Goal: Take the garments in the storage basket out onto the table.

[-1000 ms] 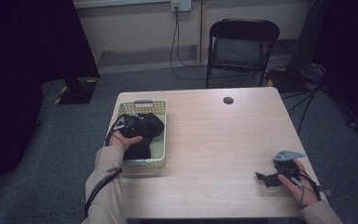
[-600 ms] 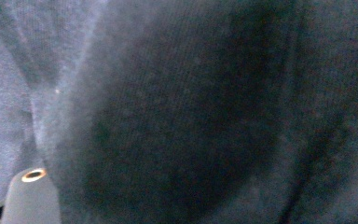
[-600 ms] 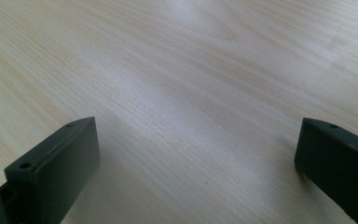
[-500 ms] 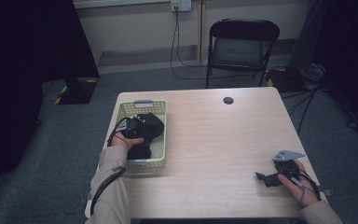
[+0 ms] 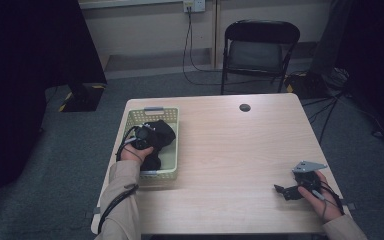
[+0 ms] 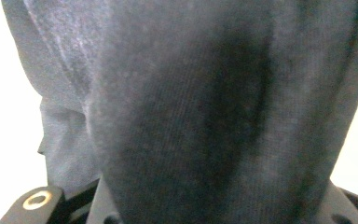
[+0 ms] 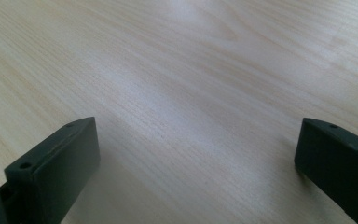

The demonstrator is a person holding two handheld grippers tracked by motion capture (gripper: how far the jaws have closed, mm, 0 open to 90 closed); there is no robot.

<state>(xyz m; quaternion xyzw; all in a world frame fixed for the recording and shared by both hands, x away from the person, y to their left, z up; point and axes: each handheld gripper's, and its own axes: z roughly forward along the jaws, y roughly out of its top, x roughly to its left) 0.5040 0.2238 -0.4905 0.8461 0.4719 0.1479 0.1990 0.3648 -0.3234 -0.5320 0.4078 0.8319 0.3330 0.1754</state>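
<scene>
A: High view, left gripper (image 5: 147, 137) is down in the pale green basket (image 5: 172, 150) at the table's left, right on the dark cloth (image 5: 161, 136).

B: Pinching it?

A: Left gripper view has dark knit fabric (image 6: 191, 112) bunched right up against the camera, between the jaw bases. Looks clamped on it, jaws themselves hidden under the cloth.

B: Step?

A: Grab-and-lift out of the basket, I'd judge. Cloth sits inside the basket, a bit humped above the rim.

B: Right gripper (image 5: 292, 191)?

A: Resting low on the wooden table (image 5: 230, 150) at the near right corner, well apart from the basket. Right gripper view: jaws spread wide, bare wood (image 7: 191, 93) between them, holding nothing.

B: Next move?

A: Probably raise the left straight up so the cloth clears the basket wall without snagging, then carry it over to open tabletop. Right may need to come in for a second corner.
</scene>
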